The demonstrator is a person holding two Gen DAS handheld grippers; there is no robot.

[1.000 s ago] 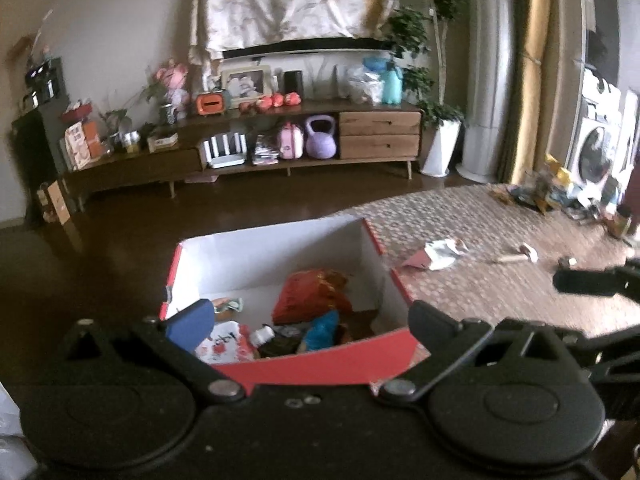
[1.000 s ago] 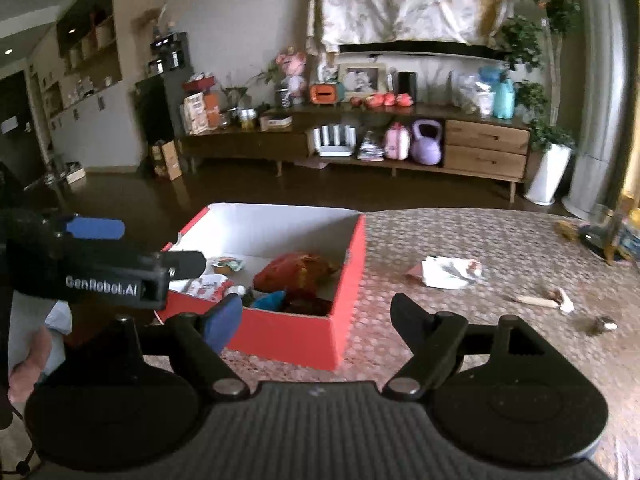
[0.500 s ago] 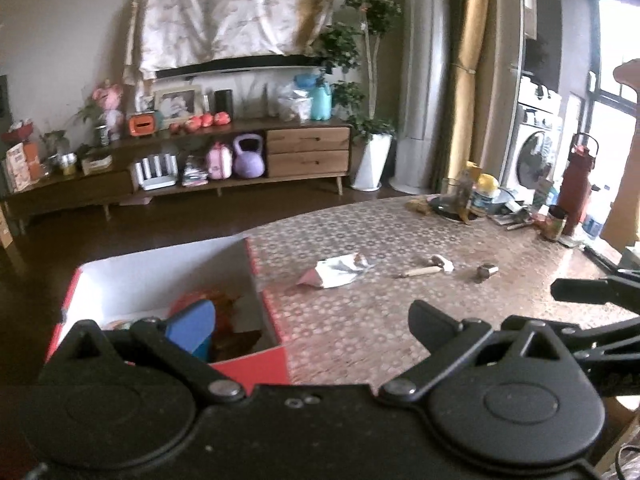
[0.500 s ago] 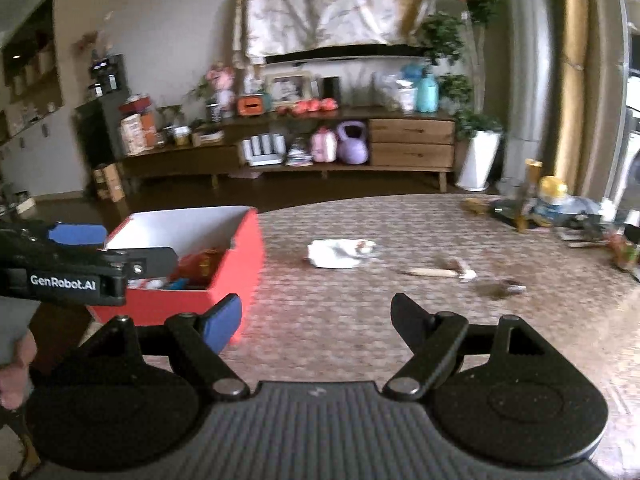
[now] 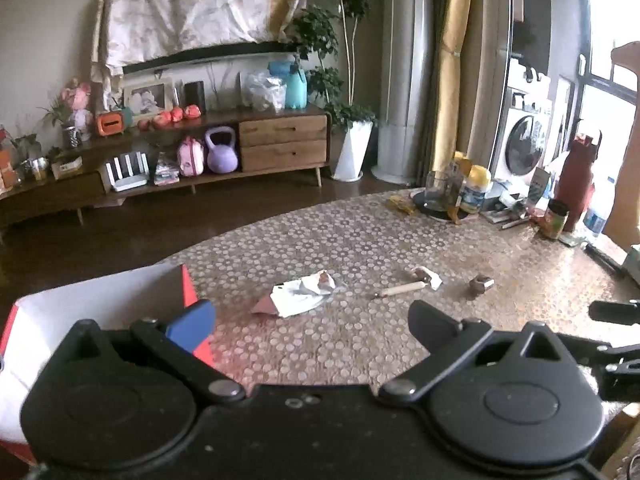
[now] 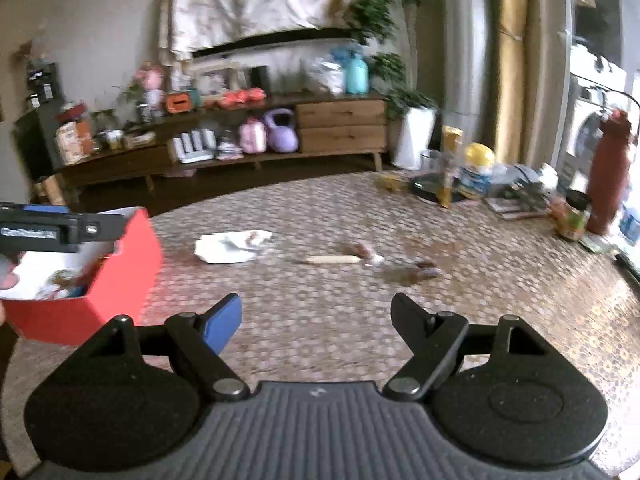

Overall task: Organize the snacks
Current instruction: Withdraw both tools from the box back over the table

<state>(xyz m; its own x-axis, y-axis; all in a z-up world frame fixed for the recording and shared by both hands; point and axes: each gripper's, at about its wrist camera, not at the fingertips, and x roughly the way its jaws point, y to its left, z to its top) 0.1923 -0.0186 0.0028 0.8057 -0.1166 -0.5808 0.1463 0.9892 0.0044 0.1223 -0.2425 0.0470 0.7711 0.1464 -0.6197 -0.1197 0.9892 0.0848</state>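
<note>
Lying flat on the patterned tabletop (image 6: pixel 320 312), the white snack wrapper (image 6: pixel 230 249) is found ahead and slightly left of the right gripper (image 6: pixel 316 320), whose jaws are spread with nothing between them. The left gripper (image 5: pixel 312 320) is likewise held apart and empty, the wrapper (image 5: pixel 300 298) just ahead of it. A stick-handled treat (image 6: pixel 332 259) lies crosswise beyond. The red box (image 6: pixel 80 312) sits leftward, partly cut off; its contents are blurred.
</note>
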